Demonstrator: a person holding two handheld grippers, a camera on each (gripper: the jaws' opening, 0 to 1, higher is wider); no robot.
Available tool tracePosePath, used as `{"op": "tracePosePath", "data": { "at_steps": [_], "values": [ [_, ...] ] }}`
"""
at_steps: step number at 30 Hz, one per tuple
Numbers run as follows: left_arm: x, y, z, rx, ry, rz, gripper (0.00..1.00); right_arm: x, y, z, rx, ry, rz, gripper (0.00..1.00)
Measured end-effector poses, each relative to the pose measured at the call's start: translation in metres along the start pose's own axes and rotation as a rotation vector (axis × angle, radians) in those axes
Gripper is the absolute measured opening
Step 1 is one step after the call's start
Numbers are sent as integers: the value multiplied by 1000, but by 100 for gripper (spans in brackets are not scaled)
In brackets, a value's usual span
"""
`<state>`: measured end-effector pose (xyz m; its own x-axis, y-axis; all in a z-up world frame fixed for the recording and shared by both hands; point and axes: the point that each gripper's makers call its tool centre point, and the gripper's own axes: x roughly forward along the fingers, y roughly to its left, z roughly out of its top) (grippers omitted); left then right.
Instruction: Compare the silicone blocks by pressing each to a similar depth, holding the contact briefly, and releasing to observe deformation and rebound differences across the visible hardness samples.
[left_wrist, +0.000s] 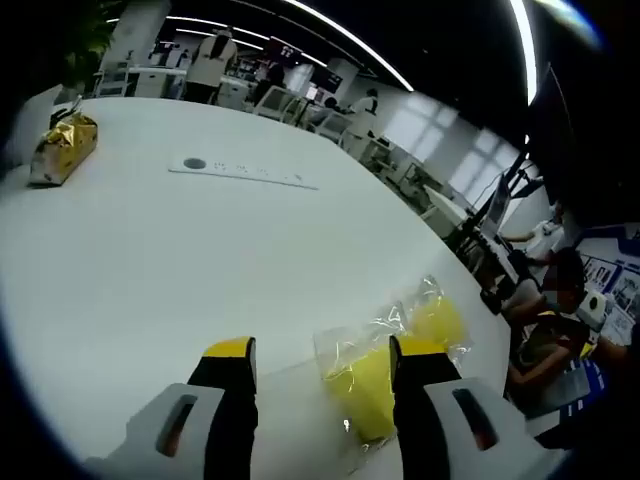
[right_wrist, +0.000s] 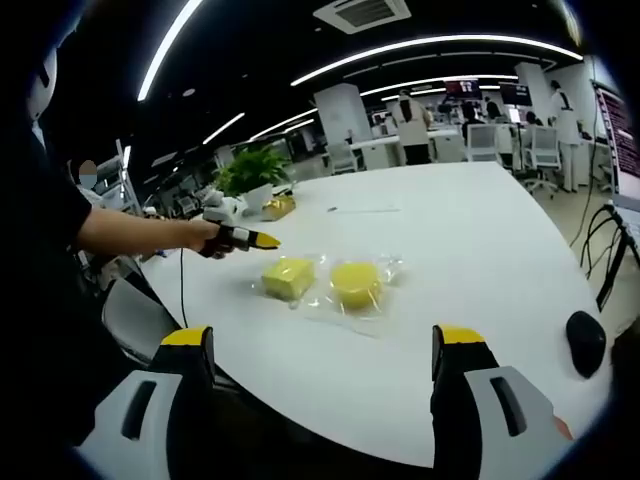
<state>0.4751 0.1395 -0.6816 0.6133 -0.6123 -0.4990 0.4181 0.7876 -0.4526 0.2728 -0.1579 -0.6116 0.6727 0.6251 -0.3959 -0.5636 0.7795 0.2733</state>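
Right gripper view has the right gripper (right_wrist: 325, 350) spread wide and empty, two bagged yellow silicone blocks (right_wrist: 322, 282) lying on the white table (right_wrist: 470, 240) ahead between its jaws, while the left gripper (left_wrist: 322, 362) gapes beside them.

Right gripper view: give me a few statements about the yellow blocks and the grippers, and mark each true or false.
1. Two yellow blocks lie in clear wrapping on the white table. True.
2. The square block sits beside the round block. True.
3. The left gripper is pressing into the square block. False: it hovers apart from it.
4. The right gripper is shut on a block. False: its jaws stand wide open, well short of both blocks.
5. A potted plant stands at the table's far end. True.
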Motion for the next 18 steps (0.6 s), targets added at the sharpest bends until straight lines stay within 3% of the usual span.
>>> {"op": "tracePosePath", "data": {
  "at_steps": [3,8,11,18],
  "values": [
    [-14,-3,12,41,-43,9,68,-1,2,1,-8,-8,3,83],
    [-37,-19,34,111,-155,2,94,0,6,7,-52,-27,7,79],
    [-54,-33,40,166,-171,-18,99,2,11,11,-59,-33,36,79],
    [-99,-66,61,263,-291,-89,99,7,9,28,-104,-58,41,80]
  ]
}}
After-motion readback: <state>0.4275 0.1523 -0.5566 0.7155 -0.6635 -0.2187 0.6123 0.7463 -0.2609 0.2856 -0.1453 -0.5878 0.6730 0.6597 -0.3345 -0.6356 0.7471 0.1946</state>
